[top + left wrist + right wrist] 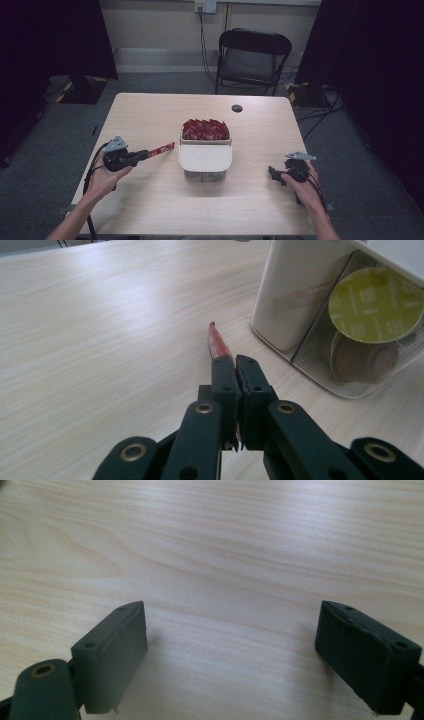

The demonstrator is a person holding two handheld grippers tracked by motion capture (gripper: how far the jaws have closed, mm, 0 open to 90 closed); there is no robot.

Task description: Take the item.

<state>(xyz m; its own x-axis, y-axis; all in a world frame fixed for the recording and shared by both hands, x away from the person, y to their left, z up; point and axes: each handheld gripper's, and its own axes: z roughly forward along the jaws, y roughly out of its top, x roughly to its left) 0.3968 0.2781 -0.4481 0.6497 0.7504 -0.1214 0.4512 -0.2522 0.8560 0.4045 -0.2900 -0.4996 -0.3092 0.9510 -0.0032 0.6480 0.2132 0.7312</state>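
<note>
Pinching a red sachet (218, 343) in the left hand-held gripper (235, 371), right hand-held gripper (232, 650) spread wide, nothing held

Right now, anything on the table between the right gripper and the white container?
Nothing: in the high view, only bare table lies between the right gripper, jaws open, and the white container. The right gripper view shows plain wood ahead.

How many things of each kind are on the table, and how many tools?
Red packet held in the left tool: 1
White box with more red packets in the back: 1
Green-lidded pod in the box's clear front: 1
Brown pod under it: 1
Tools: 2, the left tool and the right tool
Total: 6
</note>
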